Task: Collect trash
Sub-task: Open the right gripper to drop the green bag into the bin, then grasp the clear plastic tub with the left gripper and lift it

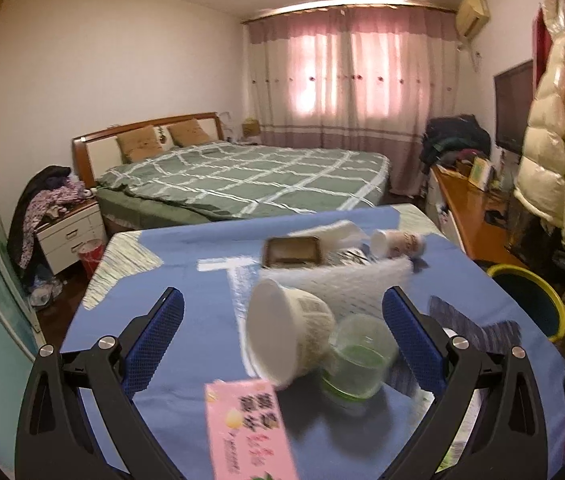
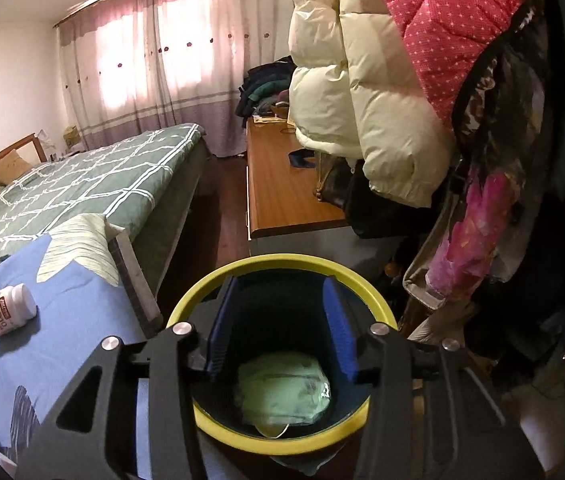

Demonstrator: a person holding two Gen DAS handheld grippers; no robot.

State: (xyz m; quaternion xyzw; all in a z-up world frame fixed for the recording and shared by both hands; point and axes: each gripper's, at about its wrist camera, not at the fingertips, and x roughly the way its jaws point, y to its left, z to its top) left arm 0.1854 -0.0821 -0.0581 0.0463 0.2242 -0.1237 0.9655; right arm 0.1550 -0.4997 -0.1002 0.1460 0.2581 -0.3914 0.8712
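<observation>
In the left wrist view my left gripper (image 1: 282, 320) stands open over a table with a blue cloth (image 1: 186, 320). Between its fingers lie a tipped white paper cup (image 1: 286, 332) and a clear plastic cup (image 1: 356, 360) with a green base; the pads touch neither. A pink carton (image 1: 246, 428) lies nearest the camera. Farther off are a brown tray (image 1: 292, 252), white foam netting (image 1: 366, 284) and a white bottle (image 1: 396, 242). My right gripper (image 2: 278, 320) hangs open over a yellow-rimmed bin (image 2: 282, 260), nothing between its fingers. A pale green packet (image 2: 282, 396) lies inside the bin.
The bin (image 1: 530, 300) stands on the floor off the table's right edge. Hanging coats (image 2: 382, 100) crowd the right side above it. A wooden desk (image 2: 282, 184) and a green-quilted bed (image 1: 242, 176) lie beyond. The white bottle (image 2: 6, 312) lies near the table's right edge.
</observation>
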